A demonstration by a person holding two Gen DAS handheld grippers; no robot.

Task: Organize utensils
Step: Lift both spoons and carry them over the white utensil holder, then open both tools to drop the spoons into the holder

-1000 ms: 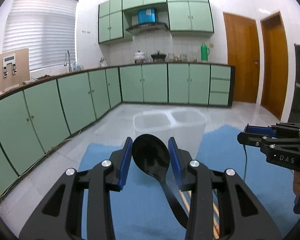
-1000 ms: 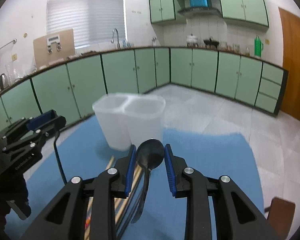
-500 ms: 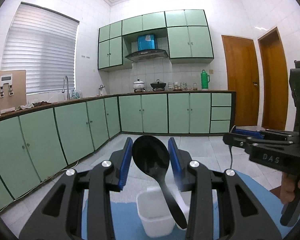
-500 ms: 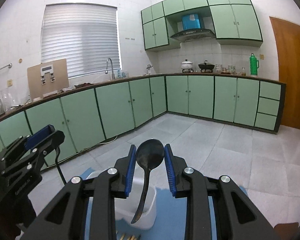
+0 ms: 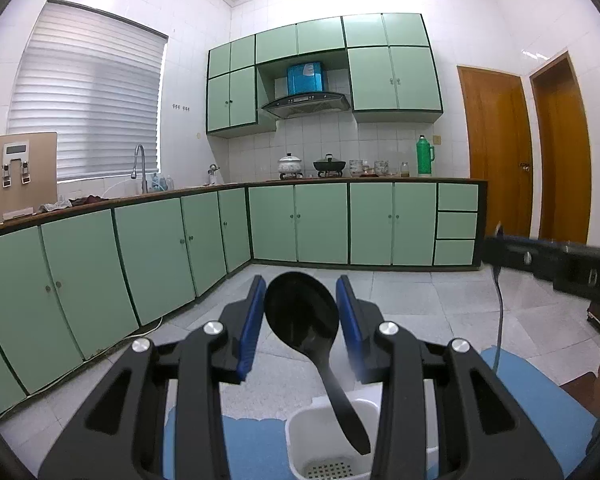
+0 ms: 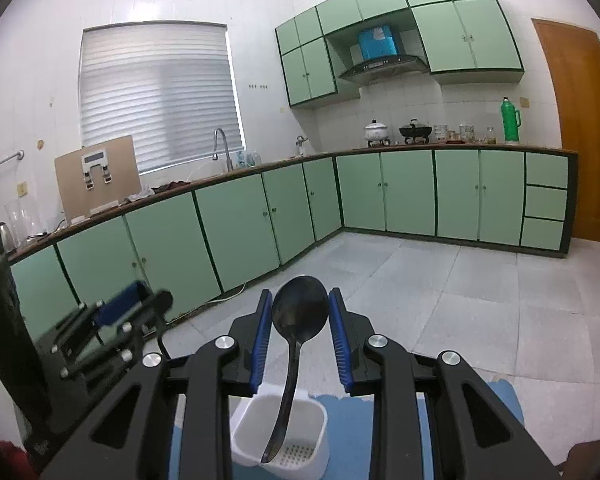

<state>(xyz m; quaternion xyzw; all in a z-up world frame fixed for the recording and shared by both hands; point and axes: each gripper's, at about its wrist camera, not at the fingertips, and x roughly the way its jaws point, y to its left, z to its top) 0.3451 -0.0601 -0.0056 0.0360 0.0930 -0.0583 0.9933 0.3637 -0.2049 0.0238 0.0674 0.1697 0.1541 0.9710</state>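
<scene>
- Both grippers have lifted since a second ago: the left gripper [image 5: 300,312] is clenched on the bowl of a black spoon [image 5: 302,316], and the right gripper [image 6: 300,322] is clamped the same way on a dark metal spoon [image 6: 299,310].
- Earlier the views looked down on the blue mat and the holder ahead; now each handle hangs over the white utensil holder [image 6: 280,436], its tip at or just inside the rim.
- My reading: both spoons are lined up for lowering into the holder, neither yet let go.
- Whether the two spoons sit over one compartment or two, I cannot tell.
- Under the holder lies a blue mat [image 5: 252,448] with a ragged far edge.
- Beyond it: grey floor tiles [image 6: 480,280], green cabinets [image 5: 320,220], a window blind [image 5: 88,100] and wooden doors [image 5: 496,152].
</scene>
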